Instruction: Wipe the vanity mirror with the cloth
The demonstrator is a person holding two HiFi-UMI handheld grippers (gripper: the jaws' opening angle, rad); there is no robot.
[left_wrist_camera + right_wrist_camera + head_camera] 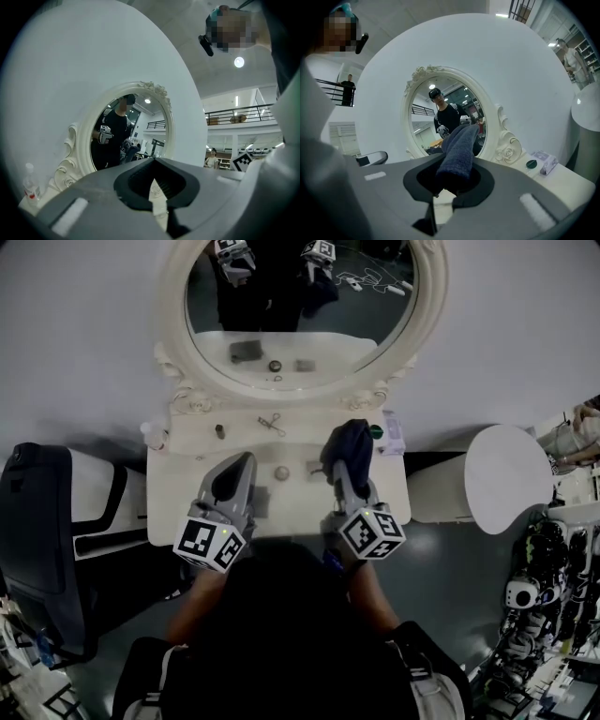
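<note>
Cloth [459, 150] plain dark navy. Right hand-held gripper [449, 186] and left hand-held gripper [157, 190] grey with black inner recess; their cubes carry black-and-white square markers. Vanity mirror frame [502, 140] cream-white, carved roses. Bench [178, 491] white. Cap [531, 163] right of right hand-held gripper dark green.

We log the head view dim, its floor [459, 559] near black. The 2 gripper views brighter, fisheye-curved, corners vignetted black; ceiling lamp [239, 62] glares, near foreground soft.

1. White table [178, 488], oval mirror [281, 388] standing at its back, beyond both jaws.
2. Small round object [281, 472] between left jaws and right jaws.
3. Dark green lid [375, 431], pale packet [393, 432] just beyond right jaws.
</note>
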